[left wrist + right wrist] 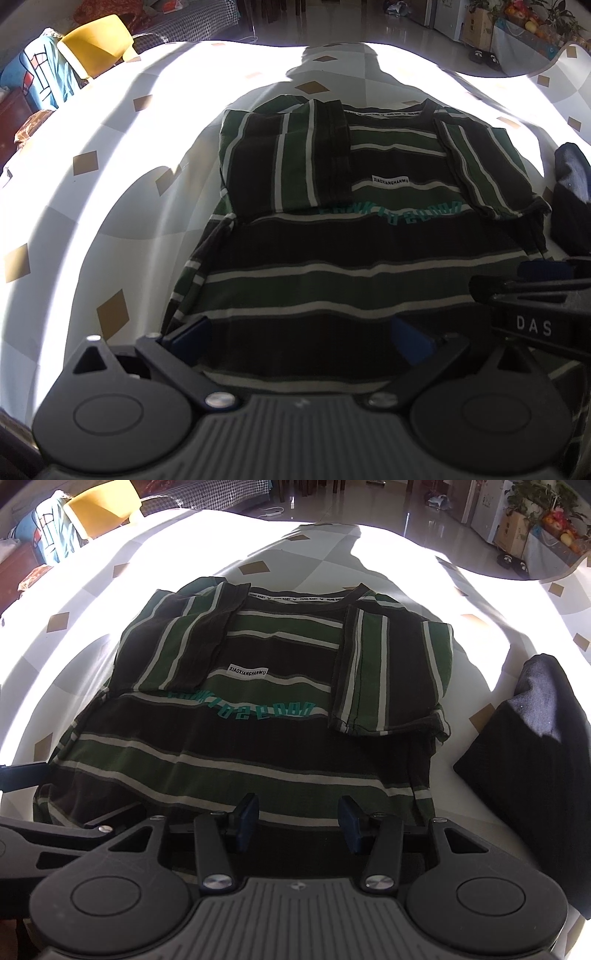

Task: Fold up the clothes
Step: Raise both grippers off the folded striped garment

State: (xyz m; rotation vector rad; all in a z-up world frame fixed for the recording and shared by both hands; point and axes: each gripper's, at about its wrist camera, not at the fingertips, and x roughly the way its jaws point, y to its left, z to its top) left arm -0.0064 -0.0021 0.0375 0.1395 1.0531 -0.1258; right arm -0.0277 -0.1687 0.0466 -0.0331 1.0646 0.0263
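A green, black and white striped T-shirt (369, 258) (240, 738) lies flat on the table, neck at the far end, both sleeves folded in over the chest. My left gripper (299, 336) is open wide, low over the shirt's near hem on its left side. My right gripper (298, 816) is open with a narrower gap, over the hem on the right side; striped cloth shows between its fingers. Part of the right gripper (535, 295) shows at the right edge of the left wrist view.
The table cover (85, 162) (59, 622) is white with tan diamonds, half in bright sun, half in a person's shadow. A dark folded garment (570, 192) (535, 738) lies right of the shirt. A yellow chair (96, 40) (99, 506) stands at the far left edge.
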